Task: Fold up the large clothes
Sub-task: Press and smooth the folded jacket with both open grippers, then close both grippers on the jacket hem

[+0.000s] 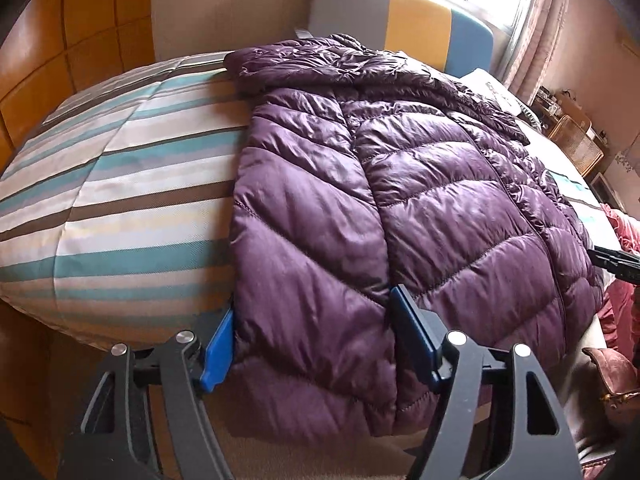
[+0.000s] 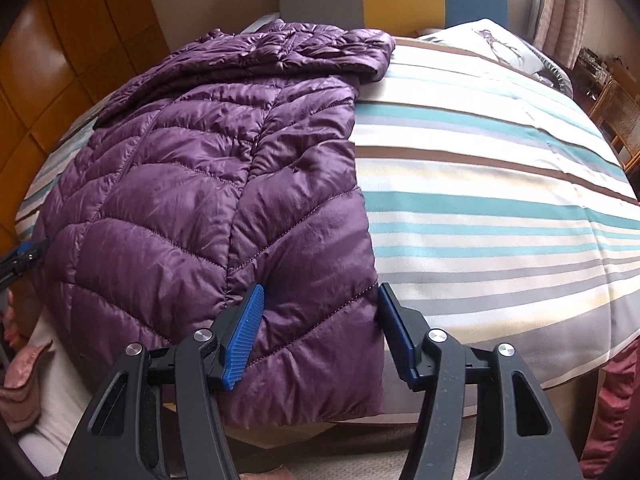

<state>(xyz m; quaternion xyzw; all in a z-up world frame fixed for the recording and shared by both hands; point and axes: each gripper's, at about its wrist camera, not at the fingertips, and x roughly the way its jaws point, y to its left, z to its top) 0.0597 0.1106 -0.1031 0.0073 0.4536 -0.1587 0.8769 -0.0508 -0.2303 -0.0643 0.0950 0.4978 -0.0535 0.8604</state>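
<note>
A purple quilted puffer jacket (image 1: pixel 400 184) lies flat on a striped bed, hood at the far end, hem hanging over the near edge. In the left wrist view my left gripper (image 1: pixel 312 332) is open, its blue pads (image 1: pixel 218 352) straddling the jacket's folded left panel at the hem. In the right wrist view the jacket (image 2: pixel 200 200) fills the left half, and my right gripper (image 2: pixel 320 328) is open around its right hem corner. The right gripper's tip (image 1: pixel 616 262) shows at the left view's right edge, and the left gripper's tip (image 2: pixel 24 256) at the right view's left edge.
The striped duvet (image 2: pixel 500 200) covers the bed. A grey, yellow and blue headboard (image 1: pixel 400 20) stands at the far end, a white pillow (image 2: pixel 488 40) beside it. Orange wardrobe panels (image 1: pixel 60 60) are on the left, wicker furniture (image 1: pixel 576 140) and pink fabric (image 1: pixel 624 232) on the right.
</note>
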